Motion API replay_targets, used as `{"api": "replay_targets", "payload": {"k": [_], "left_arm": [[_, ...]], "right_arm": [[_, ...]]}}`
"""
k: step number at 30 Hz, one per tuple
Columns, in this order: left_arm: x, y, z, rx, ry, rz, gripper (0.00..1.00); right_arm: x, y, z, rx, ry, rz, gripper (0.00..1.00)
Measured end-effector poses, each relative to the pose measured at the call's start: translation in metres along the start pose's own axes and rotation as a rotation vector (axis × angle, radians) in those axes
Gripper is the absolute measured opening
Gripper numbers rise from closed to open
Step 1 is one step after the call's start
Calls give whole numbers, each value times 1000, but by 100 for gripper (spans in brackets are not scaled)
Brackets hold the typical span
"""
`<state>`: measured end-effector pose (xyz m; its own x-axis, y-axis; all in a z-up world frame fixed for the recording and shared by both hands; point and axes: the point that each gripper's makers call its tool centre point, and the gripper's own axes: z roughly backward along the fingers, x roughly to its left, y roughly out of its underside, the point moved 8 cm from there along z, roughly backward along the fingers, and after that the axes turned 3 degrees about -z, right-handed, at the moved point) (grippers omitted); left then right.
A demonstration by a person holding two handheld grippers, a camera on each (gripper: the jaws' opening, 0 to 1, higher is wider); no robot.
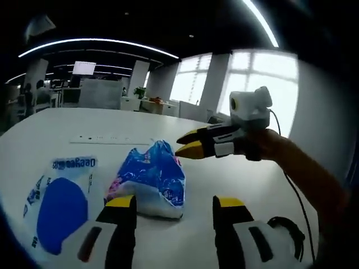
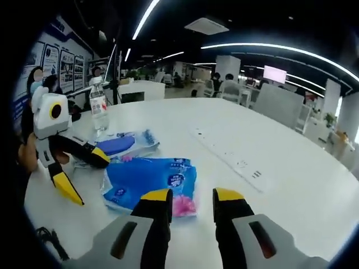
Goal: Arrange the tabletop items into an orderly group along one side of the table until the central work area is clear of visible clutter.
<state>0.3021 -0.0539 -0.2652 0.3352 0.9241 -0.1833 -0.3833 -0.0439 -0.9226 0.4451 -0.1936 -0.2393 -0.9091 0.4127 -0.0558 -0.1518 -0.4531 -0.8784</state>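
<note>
A crumpled blue and pink plastic pack (image 1: 151, 179) lies on the white table (image 1: 224, 174), just beyond my left gripper (image 1: 174, 204), whose yellow-tipped jaws stand open and empty. A flat white pouch with a blue oval (image 1: 61, 202) lies to its left. My right gripper (image 1: 183, 144) reaches in from the right, jaws apart, tips close over the pack's far corner. In the right gripper view the same blue pack (image 2: 154, 182) lies in front of my open right gripper (image 2: 192, 197). The flat pouch (image 2: 120, 144) lies beyond it. My left gripper (image 2: 90, 179) stands open at the pack's left edge.
A clear water bottle (image 2: 99, 109) stands upright at the far left of the table. A flush socket strip (image 2: 230, 157) runs across the tabletop (image 2: 291, 168), also seen as a socket strip (image 1: 106, 138). A black cable (image 1: 286, 230) trails near the front edge. People and desks fill the office behind.
</note>
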Motion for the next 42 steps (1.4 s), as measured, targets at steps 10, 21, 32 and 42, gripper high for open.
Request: {"api": "replay_targets", "payload": {"k": [10,21,32,42], "left_arm": [[8,2,-1,5,4,16,48],[13,1,-2,4,-14,24,43],[14,1,-2,5,-17,8,37],[15,-5,1,-30,-1,-36,12]], "right_arm": [[-4,6,-12,55,-81,-66,20],[4,14,-5,50,-72,-60,0],[3,11,20,20,-94,-89,0],[10,6,41,2,-93,-49,0]]}}
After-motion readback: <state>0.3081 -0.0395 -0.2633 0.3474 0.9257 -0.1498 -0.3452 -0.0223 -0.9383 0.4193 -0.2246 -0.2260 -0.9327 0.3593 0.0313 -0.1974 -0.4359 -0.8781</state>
